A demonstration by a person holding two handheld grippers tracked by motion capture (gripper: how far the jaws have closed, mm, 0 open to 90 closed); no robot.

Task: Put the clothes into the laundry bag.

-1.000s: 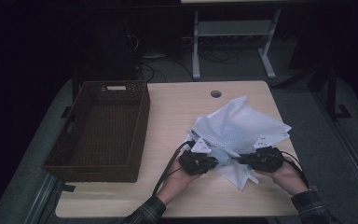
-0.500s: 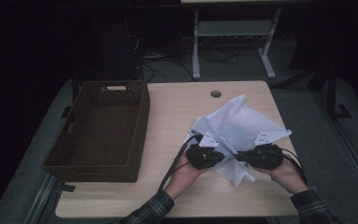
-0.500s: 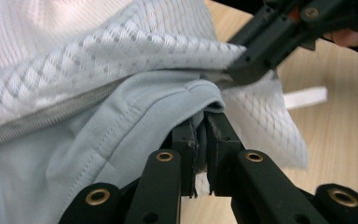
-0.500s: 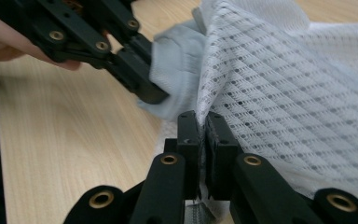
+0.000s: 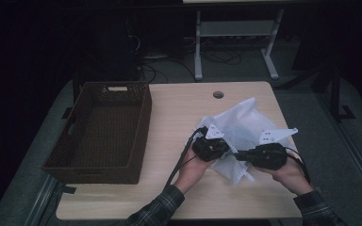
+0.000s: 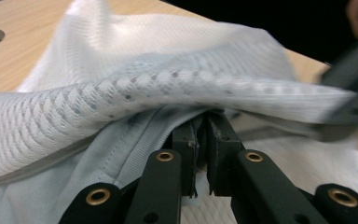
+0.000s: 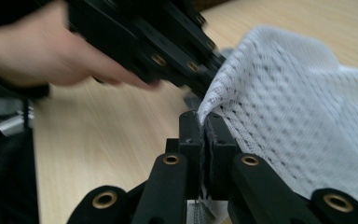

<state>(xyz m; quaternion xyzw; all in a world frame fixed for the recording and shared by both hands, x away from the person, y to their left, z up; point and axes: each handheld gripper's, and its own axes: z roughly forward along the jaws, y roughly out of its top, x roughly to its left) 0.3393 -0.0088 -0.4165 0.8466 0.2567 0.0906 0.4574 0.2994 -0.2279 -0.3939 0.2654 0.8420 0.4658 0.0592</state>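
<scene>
Two hand-held grippers working a white mesh laundry bag (image 5: 245, 127) on a wooden table (image 5: 179, 113). The bag lies on the right half of the table, near the front edge, partly lifted where the tools hold it. The left gripper (image 5: 210, 147) has its jaws pressed together on a fold of the bag's solid hem, just beside the zip; the left gripper view shows the fabric (image 6: 135, 93) draped over the closed jaws. The right gripper (image 5: 264, 155) pinches the mesh (image 7: 298, 107) at an edge, its jaws having just been closing with the cloth between them. The two grips sit close together on the near side of the bag, which suggests the person is gathering or folding it rather than spreading it; holding at the hem gives a firm purchase that thin mesh alone would not. In the right gripper view the left hand (image 7: 46, 51) and its tool pass close in front, blurred. A dark woven basket (image 5: 101, 129) stands on the left half of the table, well apart from the bag; its inside looks empty, a likely destination for the bag. A round cable hole (image 5: 218, 94) marks the table's far edge
</scene>
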